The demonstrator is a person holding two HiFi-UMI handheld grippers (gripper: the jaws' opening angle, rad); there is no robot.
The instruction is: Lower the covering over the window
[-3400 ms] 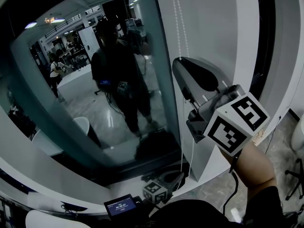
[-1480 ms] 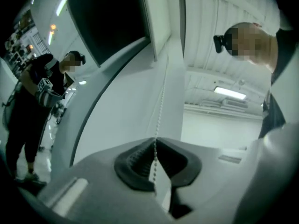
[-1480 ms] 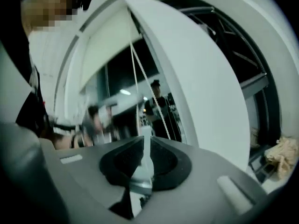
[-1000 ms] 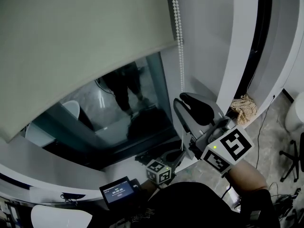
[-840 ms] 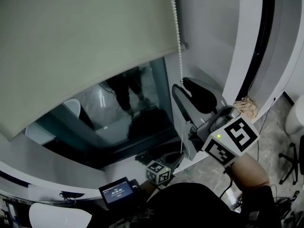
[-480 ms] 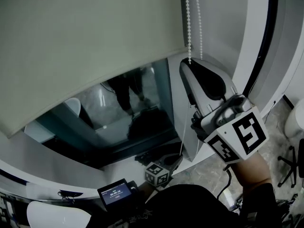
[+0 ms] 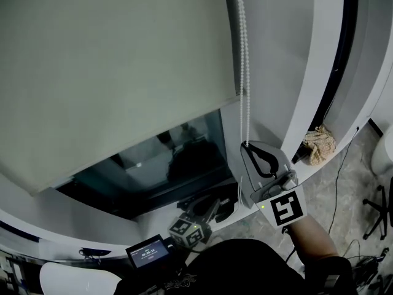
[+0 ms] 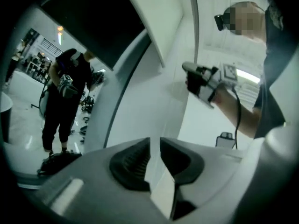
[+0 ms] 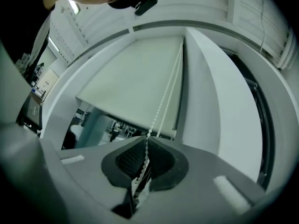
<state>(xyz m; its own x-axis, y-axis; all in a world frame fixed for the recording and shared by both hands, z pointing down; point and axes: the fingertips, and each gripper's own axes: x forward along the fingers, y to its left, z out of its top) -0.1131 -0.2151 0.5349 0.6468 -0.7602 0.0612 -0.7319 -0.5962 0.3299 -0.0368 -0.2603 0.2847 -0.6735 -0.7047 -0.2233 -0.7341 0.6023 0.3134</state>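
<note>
If I pull too fast or at a slant, the chain could slip between the pads, or the beads could jam higher up and stall the drop, I reckon. My right gripper has its jaws clamped on that chain, low down. The blind hangs above and to the left of it, and its bottom edge leaves a strip of glass bare. My left gripper sits lower, its jaws opening with nothing between them.

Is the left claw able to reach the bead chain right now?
Probably yes: the left claw, opening and empty, hangs low, with nothing between it and the bead chain above the right claw.
</note>
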